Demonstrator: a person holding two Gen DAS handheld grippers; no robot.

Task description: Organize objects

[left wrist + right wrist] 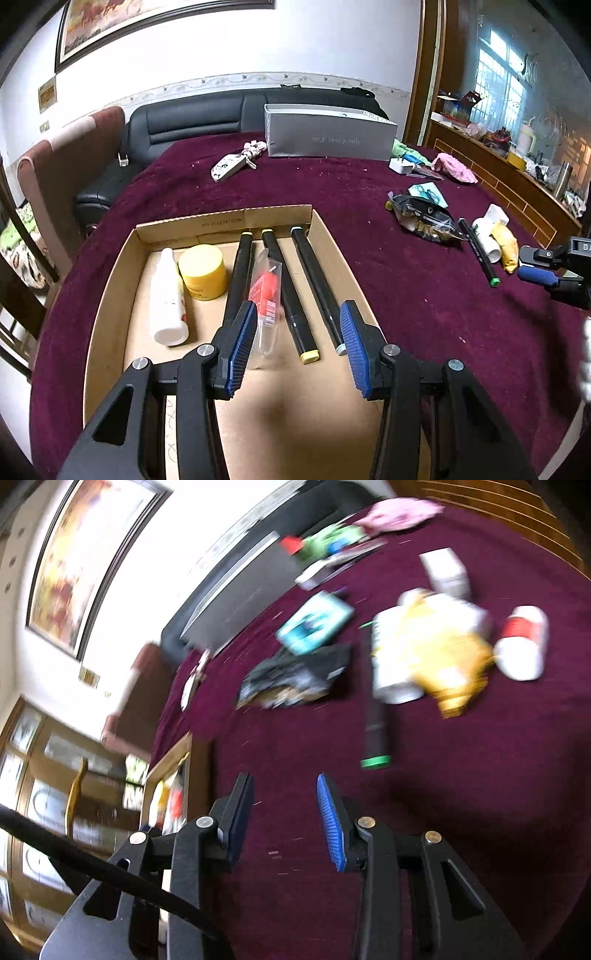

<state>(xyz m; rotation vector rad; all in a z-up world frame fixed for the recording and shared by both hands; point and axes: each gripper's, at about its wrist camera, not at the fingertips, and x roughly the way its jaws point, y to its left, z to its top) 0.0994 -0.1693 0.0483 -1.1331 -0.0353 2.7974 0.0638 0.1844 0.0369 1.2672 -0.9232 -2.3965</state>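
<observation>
An open cardboard tray (221, 221) lies on the maroon cloth. It holds a white bottle (168, 295), a yellow jar (203, 271), three black markers (317, 284) side by side and a red item in a clear packet (266, 295). Above the tray's near half hangs my left gripper (299, 308), open, its pads touching nothing. My right gripper (284, 777) is open and empty over bare cloth; it also shows at the edge of the left wrist view (532, 266). Just beyond it lies a black marker with a green cap (375, 731), beside a white bottle (391, 657) and a yellow packet (450, 653).
Loose on the cloth are a black foil packet (295, 679), a teal card (314, 622), a red-and-white bottle (522, 642), a small white box (445, 570) and a pink cloth (454, 168). A grey box (328, 136) stands at the far edge by a black sofa (192, 118). The right wrist view is blurred.
</observation>
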